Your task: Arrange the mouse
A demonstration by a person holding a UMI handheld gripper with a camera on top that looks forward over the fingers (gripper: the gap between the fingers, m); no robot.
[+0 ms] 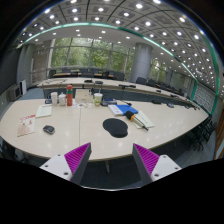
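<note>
A dark oval mouse pad (115, 127) lies on the pale curved table (70, 135), ahead of my fingers. A blue item (122, 108) and a small white-and-dark object (139, 120) lie just beyond and right of the pad; I cannot tell which is the mouse. My gripper (112, 160) is held above the table's near edge, well short of the pad. Its fingers (76, 157) with magenta pads stand wide apart and nothing is between them.
Bottles and cups (68, 98) stand at the back left of the table. Papers (27, 126) lie at the left. Chairs (205, 130) stand around the table on the right. A second long table (100, 84) runs behind, before the windows.
</note>
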